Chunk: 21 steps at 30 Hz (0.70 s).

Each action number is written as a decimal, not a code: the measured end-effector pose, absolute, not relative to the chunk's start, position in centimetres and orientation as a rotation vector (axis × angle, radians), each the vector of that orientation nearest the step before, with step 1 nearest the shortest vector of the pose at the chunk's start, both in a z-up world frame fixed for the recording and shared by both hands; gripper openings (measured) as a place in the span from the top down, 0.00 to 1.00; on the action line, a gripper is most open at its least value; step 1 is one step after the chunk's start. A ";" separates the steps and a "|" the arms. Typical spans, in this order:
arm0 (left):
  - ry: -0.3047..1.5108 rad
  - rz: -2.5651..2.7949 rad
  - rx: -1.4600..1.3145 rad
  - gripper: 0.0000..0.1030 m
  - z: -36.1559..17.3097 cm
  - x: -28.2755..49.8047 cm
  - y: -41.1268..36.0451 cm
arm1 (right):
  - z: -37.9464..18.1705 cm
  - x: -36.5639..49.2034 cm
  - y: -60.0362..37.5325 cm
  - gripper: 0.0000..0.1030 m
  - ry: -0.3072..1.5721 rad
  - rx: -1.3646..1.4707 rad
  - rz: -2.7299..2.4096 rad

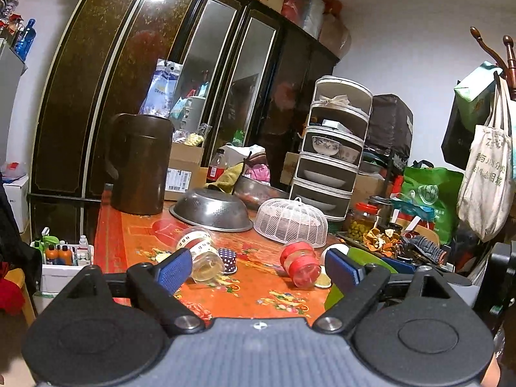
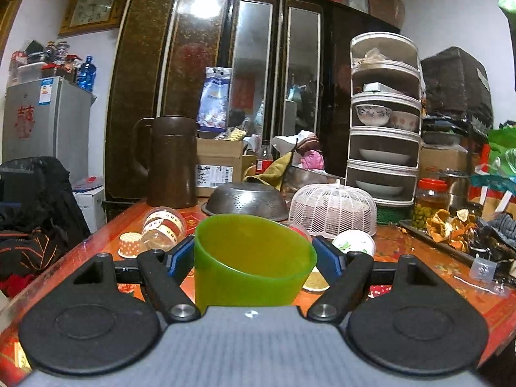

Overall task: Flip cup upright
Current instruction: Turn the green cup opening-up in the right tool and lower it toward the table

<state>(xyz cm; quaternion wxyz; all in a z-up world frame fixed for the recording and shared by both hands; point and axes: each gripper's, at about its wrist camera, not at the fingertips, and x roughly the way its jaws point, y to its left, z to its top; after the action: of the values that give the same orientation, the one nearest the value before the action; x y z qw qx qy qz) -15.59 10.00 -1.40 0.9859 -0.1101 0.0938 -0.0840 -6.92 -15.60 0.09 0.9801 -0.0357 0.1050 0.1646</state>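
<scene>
In the right wrist view a green plastic cup (image 2: 251,264) stands mouth up between the blue pads of my right gripper (image 2: 254,254), which is shut on its sides just above the orange table (image 2: 403,258). In the left wrist view my left gripper (image 1: 258,266) is open and empty above the table (image 1: 258,290). Part of the green cup (image 1: 364,258) shows behind its right finger. A clear cup with a lettered band (image 1: 201,254) and a red-banded clear cup (image 1: 300,262) lie on their sides ahead of it.
A brown jug (image 1: 140,161), a steel colander (image 1: 211,209) and a white mesh food cover (image 1: 290,221) stand farther back. A small dotted cup (image 1: 227,259) sits by the clear cup. A tiered dish rack (image 1: 335,148) and a tray of peels (image 1: 383,238) are at the right.
</scene>
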 end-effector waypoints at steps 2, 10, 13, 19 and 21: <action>0.176 -0.170 -0.223 0.11 -1.5 -15.8 10.1 | -0.2 -7.0 -15.4 0.24 0.201 -0.081 0.329; 0.177 -0.176 -0.228 0.11 -1.9 -15.8 10.3 | -1.8 -7.0 -13.7 0.24 0.205 -0.153 0.359; 0.183 -0.179 -0.235 0.11 -2.2 -15.8 10.5 | -2.0 -7.1 -13.4 0.24 0.214 -0.156 0.379; 0.183 -0.187 -0.238 0.11 -2.4 -15.8 10.6 | -2.6 -6.9 -12.8 0.24 0.233 -0.175 0.379; 0.185 -0.188 -0.241 0.11 -2.5 -15.8 10.7 | -2.8 -6.8 -12.8 0.24 0.239 -0.169 0.377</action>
<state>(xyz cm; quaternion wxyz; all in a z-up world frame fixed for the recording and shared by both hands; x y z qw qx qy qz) -15.84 10.69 -2.49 0.9841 -0.1199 0.0922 -0.0935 -6.84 -12.79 -2.79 0.9717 -0.0835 0.1183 0.1868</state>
